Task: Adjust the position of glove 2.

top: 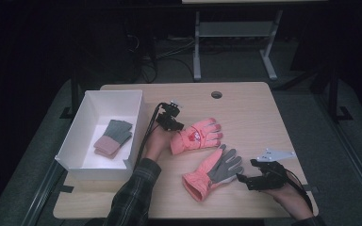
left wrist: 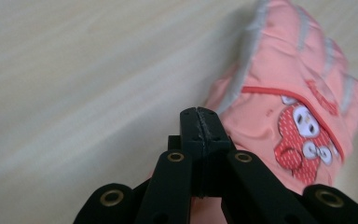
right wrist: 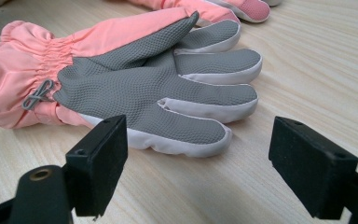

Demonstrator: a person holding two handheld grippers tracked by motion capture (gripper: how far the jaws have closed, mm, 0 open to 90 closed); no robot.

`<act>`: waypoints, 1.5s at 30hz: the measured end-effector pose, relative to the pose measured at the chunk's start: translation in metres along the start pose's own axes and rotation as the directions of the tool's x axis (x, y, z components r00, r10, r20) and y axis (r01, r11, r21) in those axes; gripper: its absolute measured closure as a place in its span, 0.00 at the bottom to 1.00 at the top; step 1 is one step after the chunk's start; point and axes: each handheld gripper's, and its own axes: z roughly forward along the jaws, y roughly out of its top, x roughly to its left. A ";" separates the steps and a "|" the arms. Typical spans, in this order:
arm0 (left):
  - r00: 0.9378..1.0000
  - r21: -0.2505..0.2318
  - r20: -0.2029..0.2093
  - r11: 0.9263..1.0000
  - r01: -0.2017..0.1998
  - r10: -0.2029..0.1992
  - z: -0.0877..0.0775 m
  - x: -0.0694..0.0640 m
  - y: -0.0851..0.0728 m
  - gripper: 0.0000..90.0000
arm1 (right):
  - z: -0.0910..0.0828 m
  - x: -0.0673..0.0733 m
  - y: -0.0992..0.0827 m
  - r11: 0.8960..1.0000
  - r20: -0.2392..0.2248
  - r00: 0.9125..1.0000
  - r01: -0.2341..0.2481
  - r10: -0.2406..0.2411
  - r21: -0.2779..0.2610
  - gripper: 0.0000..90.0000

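At the lower right of the high view the right gripper (top: pixel 245 179) rests with jaws spread, released, aimed at the palm-up pink glove (top: pixel 213 173) lying just before it, untouched. Above it, mid-frame, the left gripper (top: pixel 175 126) has its jaws clenched at the cuff edge of the owl-patch glove (top: pixel 197 135); whether fabric is pinched I cannot tell. At centre left, the white box (top: pixel 137 122) already holds a grey-and-pink knit pair (top: pixel 113 138), so both pink gloves seem left to pack. The pale wood surface (top: pixel 245 103) has a cable hole; beyond it, a dark room, desk legs and cables.
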 end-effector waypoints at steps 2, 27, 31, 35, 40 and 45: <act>1.000 0.001 0.006 1.000 -0.008 0.008 -0.006 -0.004 -0.009 1.00 | 0.000 0.000 0.000 1.000 0.002 1.000 -0.001 0.001 0.001 0.21; 0.970 -0.015 0.067 0.973 -0.232 0.233 -0.009 -0.047 -0.014 0.54 | 0.001 -0.002 -0.001 1.000 0.015 1.000 -0.009 0.009 0.011 0.21; 0.975 -0.036 0.066 0.977 -0.212 0.214 -0.003 -0.044 -0.013 0.47 | 0.001 -0.001 -0.001 1.000 0.014 1.000 -0.011 0.011 0.011 0.21; 0.971 0.010 0.077 0.974 -0.227 0.226 0.008 -0.045 -0.015 0.49 | 0.001 -0.003 -0.002 1.000 0.014 1.000 -0.017 0.017 0.008 0.21; 0.971 0.023 0.088 0.974 -0.225 0.222 0.010 -0.041 -0.016 0.69 | 0.001 -0.002 -0.002 1.000 0.015 1.000 -0.015 0.015 0.010 0.21; 0.971 0.023 0.103 0.976 -0.218 0.215 0.009 -0.039 -0.016 0.89 | 0.002 -0.001 -0.001 1.000 0.013 1.000 -0.012 0.012 0.013 0.21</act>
